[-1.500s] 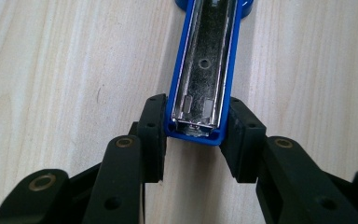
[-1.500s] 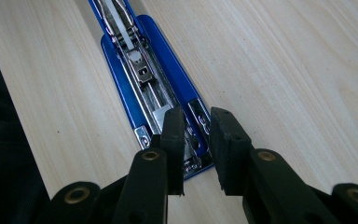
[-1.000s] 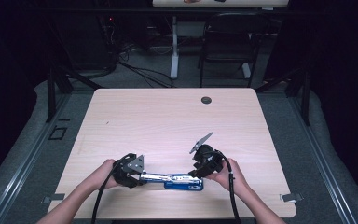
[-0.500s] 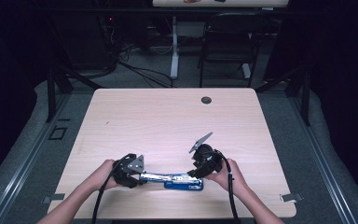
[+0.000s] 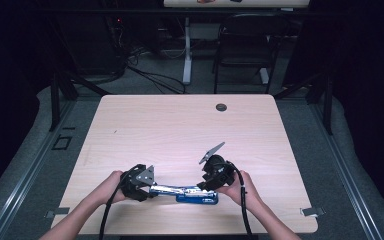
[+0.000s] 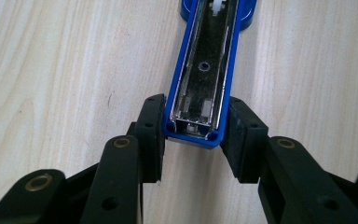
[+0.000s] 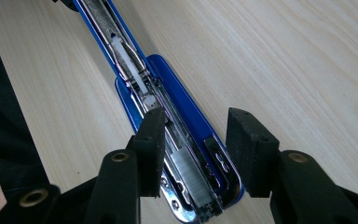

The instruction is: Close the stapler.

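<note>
1. A blue stapler (image 5: 185,192) lies opened out flat on the wooden table (image 5: 180,130), near the edge closest to the person.
2. The left gripper (image 5: 139,181) is at the stapler's left end. In the left gripper view its two black jaws pinch the tip of the blue top arm (image 6: 204,74), one jaw on each side.
3. That arm faces up, so its shiny metal inside can be seen.
4. The right gripper (image 5: 214,175) is over the stapler's right end, where the blue base (image 7: 186,116) rests on the table.
5. In the right gripper view its jaws are spread apart, one on each side of the metal staple tray (image 7: 186,177). The left jaw seems to touch the tray, but it is hard to be sure.
6. A row of silver staples (image 7: 193,179) sits in the tray.
7. A small dark round hole (image 5: 221,107) is in the far part of the table, well apart from the stapler.
</note>
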{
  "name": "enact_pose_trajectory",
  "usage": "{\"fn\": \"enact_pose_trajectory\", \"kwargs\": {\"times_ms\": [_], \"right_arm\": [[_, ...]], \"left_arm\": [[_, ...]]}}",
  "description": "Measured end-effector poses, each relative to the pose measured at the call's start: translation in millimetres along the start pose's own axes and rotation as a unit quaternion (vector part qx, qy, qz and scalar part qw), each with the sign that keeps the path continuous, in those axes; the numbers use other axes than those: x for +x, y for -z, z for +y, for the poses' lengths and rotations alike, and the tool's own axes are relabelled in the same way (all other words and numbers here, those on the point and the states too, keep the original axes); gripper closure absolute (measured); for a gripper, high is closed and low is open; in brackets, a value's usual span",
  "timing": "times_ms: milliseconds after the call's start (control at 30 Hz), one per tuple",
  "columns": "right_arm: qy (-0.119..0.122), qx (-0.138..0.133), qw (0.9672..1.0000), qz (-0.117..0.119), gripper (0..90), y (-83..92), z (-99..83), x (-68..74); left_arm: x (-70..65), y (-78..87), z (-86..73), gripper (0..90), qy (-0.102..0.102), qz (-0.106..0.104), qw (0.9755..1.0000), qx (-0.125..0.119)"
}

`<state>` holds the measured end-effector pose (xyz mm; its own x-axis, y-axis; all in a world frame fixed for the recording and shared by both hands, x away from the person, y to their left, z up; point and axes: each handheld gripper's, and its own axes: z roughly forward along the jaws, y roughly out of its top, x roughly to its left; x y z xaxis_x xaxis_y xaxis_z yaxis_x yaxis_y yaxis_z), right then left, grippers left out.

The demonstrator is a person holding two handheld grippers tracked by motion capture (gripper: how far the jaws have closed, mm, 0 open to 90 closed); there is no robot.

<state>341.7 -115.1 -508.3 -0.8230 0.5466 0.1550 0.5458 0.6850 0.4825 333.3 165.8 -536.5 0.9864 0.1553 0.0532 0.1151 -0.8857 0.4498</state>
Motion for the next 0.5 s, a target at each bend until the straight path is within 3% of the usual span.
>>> {"fn": "enact_pose_trajectory", "kwargs": {"times_ms": [167,500], "right_arm": [[0.004,-0.007,0.9999,0.006,60.3,-3.2,7.3,6.5],[0.027,-0.015,0.9994,0.014,66.9,-15.1,19.1,20.9]], "left_arm": [[1.1,3.6,0.7,61.8,0.007,-0.005,0.9999,-0.011],[0.3,4.3,2.1,61.8,0.006,-0.004,1.0000,-0.007]]}}
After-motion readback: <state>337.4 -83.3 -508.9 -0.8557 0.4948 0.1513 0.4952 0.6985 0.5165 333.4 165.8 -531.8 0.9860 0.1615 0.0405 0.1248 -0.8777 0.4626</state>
